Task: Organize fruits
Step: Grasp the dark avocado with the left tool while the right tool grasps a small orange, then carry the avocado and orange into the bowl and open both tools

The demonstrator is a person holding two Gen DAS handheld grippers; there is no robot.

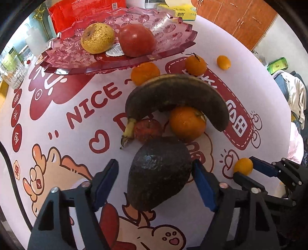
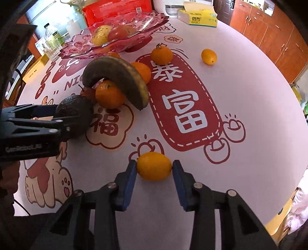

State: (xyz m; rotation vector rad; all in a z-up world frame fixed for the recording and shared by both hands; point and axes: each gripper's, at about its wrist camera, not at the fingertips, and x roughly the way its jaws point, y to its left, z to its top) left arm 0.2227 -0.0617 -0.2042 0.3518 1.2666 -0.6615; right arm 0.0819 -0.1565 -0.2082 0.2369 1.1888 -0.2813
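While I watched through the left wrist camera, my left gripper (image 1: 156, 177) pointed steeply down with the dark avocado (image 1: 159, 173) standing between its blue pads. The right-hand pad seemed to touch the avocado's skin, but a clear gap showed between the other pad and the fruit, so the jaws stood partly open and held nothing. Just beyond the avocado lay a small red fruit (image 1: 148, 128) and an orange (image 1: 187, 123), both tucked under the curve of a blackened banana (image 1: 177, 94) that rested on top of the orange.

Through the right wrist camera, my right gripper (image 2: 154, 169) had its two pads pressed against the ends of a small yellow-orange kumquat (image 2: 154, 166), which sat on the printed tablecloth (image 2: 240, 86). The jaws were nearly closed on it.

Farther back, the pink glass fruit dish (image 1: 173, 32) held a speckled pear (image 1: 97, 37) and a red tomato-like fruit (image 1: 136, 40) side by side. Two more oranges lay on the cloth near the dish's front edge, one (image 1: 145, 73) just beside it and one (image 1: 195, 64) with a stem a little to its right. Another kumquat (image 1: 223, 62) lay apart from them, farther right. A red packet (image 1: 84, 11) and a yellow tissue box (image 2: 198, 17) stood behind the dish.
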